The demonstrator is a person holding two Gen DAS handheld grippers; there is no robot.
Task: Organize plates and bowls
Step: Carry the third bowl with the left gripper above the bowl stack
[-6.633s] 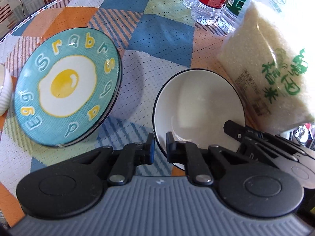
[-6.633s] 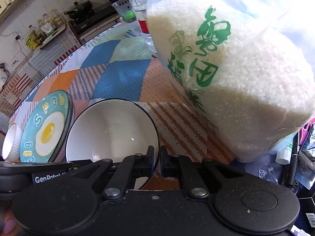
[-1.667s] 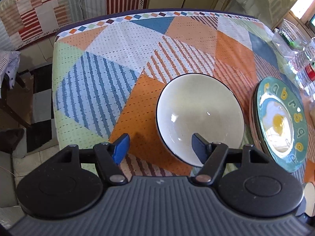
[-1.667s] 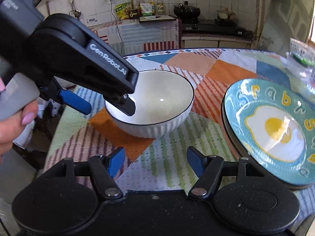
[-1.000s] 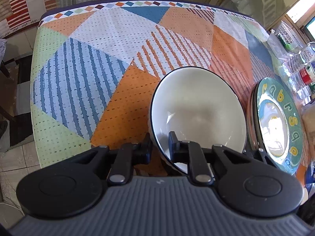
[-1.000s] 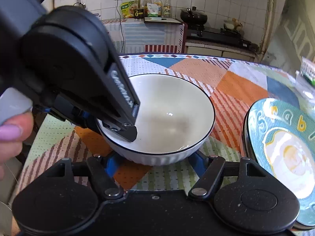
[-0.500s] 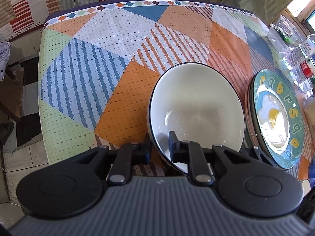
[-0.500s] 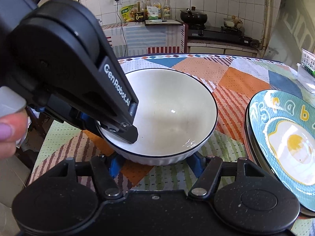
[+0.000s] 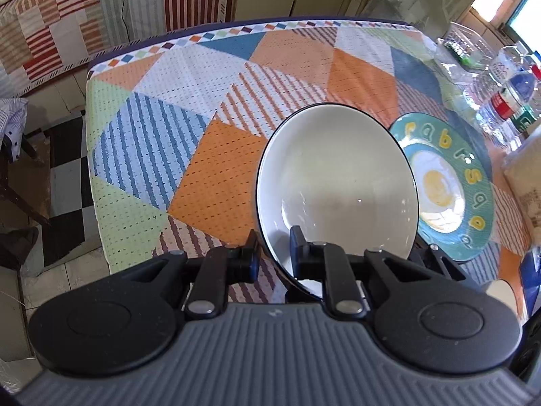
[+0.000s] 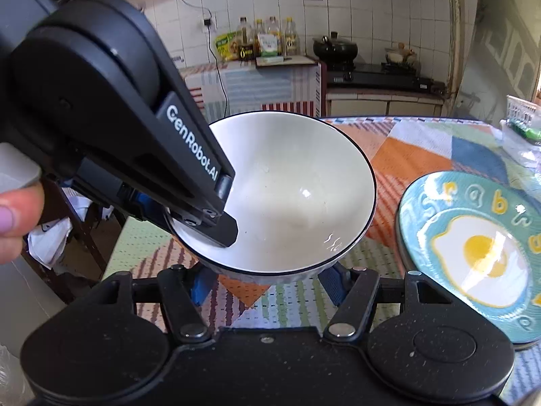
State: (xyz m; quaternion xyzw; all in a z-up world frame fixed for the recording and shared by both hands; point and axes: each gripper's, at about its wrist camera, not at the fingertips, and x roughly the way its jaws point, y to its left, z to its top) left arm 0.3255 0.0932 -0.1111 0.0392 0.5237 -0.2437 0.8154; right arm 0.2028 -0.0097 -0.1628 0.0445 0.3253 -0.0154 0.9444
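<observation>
A white bowl (image 9: 338,182) with a thin dark rim hangs tilted above the patchwork tablecloth (image 9: 175,142). My left gripper (image 9: 274,253) is shut on its near rim, one finger inside and one outside. The right wrist view shows that left gripper (image 10: 216,230) clamping the bowl (image 10: 287,196) from the left. My right gripper (image 10: 267,284) sits under the bowl, its jaws closing, with the bowl's lower wall between the blue pads (image 10: 333,286); I cannot tell whether they touch. A teal fried-egg plate (image 9: 449,186) (image 10: 473,250) lies right of the bowl.
Water bottles (image 9: 507,98) and a bag of rice (image 9: 527,176) stand at the table's far right. The table's edge (image 9: 91,128) drops to a tiled floor on the left, by a chair. A thumb (image 10: 13,216) shows at the left.
The bowl has risen off the cloth in my left gripper and tilted, now overlapping the plate's edge in view. The right gripper's jaws have narrowed around its underside.
</observation>
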